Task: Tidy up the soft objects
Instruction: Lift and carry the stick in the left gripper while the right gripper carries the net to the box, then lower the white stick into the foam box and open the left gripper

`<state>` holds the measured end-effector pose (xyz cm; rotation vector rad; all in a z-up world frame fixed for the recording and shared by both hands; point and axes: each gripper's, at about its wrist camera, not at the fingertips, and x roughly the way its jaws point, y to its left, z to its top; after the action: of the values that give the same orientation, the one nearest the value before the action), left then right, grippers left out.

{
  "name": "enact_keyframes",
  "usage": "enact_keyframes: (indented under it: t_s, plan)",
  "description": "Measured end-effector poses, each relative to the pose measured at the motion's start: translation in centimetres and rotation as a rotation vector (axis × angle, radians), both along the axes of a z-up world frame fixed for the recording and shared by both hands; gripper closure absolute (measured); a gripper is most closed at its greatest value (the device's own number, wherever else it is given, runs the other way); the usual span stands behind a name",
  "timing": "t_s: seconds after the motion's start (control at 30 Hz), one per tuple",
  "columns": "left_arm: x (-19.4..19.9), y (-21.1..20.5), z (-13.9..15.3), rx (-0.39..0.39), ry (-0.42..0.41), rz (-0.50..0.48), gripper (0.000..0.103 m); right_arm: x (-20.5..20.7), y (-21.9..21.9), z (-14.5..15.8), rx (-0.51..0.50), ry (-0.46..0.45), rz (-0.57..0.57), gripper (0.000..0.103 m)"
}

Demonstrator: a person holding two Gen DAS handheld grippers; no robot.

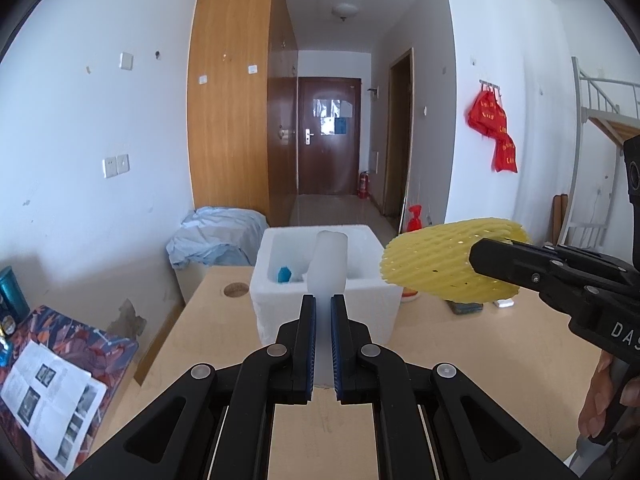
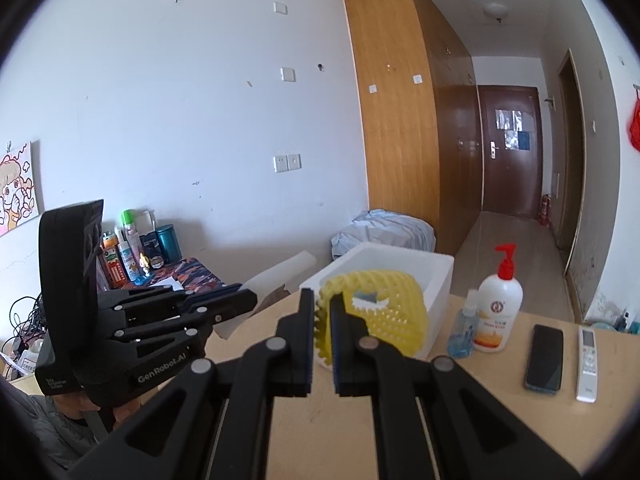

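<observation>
My left gripper [image 1: 323, 300] is shut on a white foam sheet [image 1: 326, 268] that stands up between its blue pads, in front of the open white foam box [image 1: 320, 320] on the wooden desk [image 1: 208, 340]. A small blue item [image 1: 284, 275] lies inside the box. To the right, my right gripper [image 1: 476, 257] holds a yellow foam net sleeve [image 1: 432, 266] beside the box. In the right wrist view the right gripper [image 2: 322, 295] is shut on the rim of the yellow net [image 2: 384, 316], near the box [image 2: 438, 284]. The left gripper [image 2: 250, 300] is at the left with the white sheet [image 2: 280, 276].
A red-pump lotion bottle [image 2: 498, 312], a small blue sanitizer bottle [image 2: 464, 332], a dark phone [image 2: 545, 358] and a white remote [image 2: 588, 364] sit on the desk right of the box. A side table with bottles [image 2: 136, 248] stands left; a blue cloth heap [image 1: 218, 236] lies behind.
</observation>
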<state>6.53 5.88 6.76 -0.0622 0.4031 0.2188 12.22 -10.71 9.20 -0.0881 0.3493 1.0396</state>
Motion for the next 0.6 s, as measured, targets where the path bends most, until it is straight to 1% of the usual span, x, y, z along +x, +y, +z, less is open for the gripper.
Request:
enact_keyframes:
  t_s: [0.4, 0.6]
  plan:
    - [3.6, 1.2, 0.8, 0.009, 0.007, -0.011, 0.096, 3.4, 2.4, 0.9, -0.012, 0.002, 0.007, 0.093]
    - [5.7, 2.4, 0.9, -0.003, 0.02, -0.011, 0.096, 5.3, 3.6, 1.0, -0.029, 0.003, -0.003, 0.093]
